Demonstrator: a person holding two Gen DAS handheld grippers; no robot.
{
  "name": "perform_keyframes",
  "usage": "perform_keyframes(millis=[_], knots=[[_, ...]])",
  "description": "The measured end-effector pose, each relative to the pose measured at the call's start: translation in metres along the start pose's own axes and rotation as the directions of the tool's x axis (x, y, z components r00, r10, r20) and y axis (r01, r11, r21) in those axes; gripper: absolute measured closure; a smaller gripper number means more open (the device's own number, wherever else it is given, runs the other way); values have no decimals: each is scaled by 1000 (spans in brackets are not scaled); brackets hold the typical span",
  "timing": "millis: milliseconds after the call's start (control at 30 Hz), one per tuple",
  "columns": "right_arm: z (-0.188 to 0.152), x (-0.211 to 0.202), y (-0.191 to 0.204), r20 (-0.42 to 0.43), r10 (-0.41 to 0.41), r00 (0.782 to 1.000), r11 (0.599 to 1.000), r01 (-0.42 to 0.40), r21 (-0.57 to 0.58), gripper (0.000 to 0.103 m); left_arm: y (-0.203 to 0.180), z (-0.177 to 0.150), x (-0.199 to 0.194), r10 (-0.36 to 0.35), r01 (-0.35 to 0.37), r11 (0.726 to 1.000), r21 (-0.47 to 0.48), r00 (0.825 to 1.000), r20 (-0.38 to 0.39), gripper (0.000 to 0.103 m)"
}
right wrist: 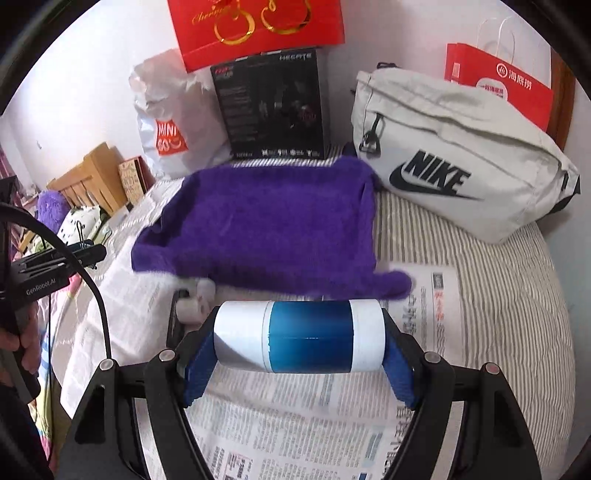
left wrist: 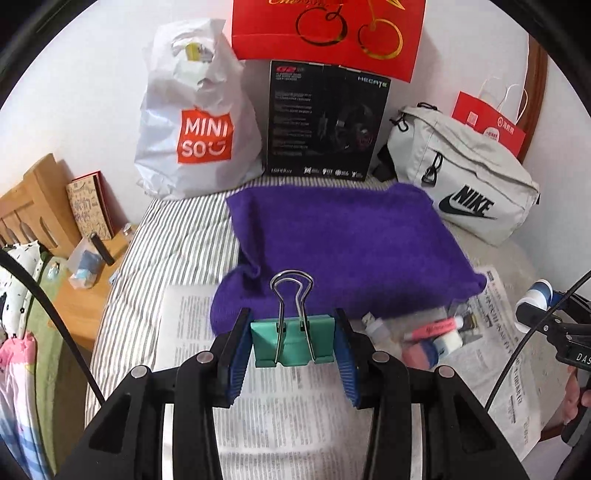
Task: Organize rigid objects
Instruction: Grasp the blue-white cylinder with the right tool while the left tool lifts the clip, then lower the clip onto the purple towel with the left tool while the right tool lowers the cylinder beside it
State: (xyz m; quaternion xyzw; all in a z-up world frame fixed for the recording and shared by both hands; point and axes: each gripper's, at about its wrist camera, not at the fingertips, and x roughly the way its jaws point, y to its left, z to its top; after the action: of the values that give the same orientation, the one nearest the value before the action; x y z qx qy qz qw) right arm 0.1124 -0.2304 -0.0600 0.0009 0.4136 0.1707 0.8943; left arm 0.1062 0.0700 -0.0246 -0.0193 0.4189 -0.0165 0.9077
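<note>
My left gripper (left wrist: 292, 343) is shut on a teal binder clip (left wrist: 291, 341) with its wire handles up, held above the newspaper (left wrist: 280, 417). My right gripper (right wrist: 298, 338) is shut on a blue-and-white cylinder (right wrist: 301, 336) held sideways by its ends, above the newspaper (right wrist: 295, 424). The cylinder also shows at the right edge of the left wrist view (left wrist: 536, 295). A clear box (left wrist: 430, 338) of small items, pink and white among them, lies on the newspaper just below a purple towel (left wrist: 347, 243). The towel (right wrist: 273, 221) spreads ahead of both grippers.
A white Miniso bag (left wrist: 195, 122), a black box (left wrist: 325, 118), a red gift bag (left wrist: 328, 33) and a grey Nike waist bag (left wrist: 465, 173) line the wall behind the striped bed (left wrist: 177, 236). A wooden nightstand (left wrist: 81, 295) stands left.
</note>
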Motion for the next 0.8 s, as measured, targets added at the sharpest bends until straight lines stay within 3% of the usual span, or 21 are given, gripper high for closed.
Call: perform_keyframes(millis=[200,433,800], knots=[[32,13,-5,12,2,1000,1000,-2,-4,26,1,35,19,-15,15,1000,20,1000,-4,63],[68,55,-15,-15,7,1000,1000,-7,6,26,4,72,62,-49,49,999,4,998,-29,63],[110,132,-28,-68,11,998,1000,-11,0,26,10,99,132,-24,23,1000,-10,995,-95,63]])
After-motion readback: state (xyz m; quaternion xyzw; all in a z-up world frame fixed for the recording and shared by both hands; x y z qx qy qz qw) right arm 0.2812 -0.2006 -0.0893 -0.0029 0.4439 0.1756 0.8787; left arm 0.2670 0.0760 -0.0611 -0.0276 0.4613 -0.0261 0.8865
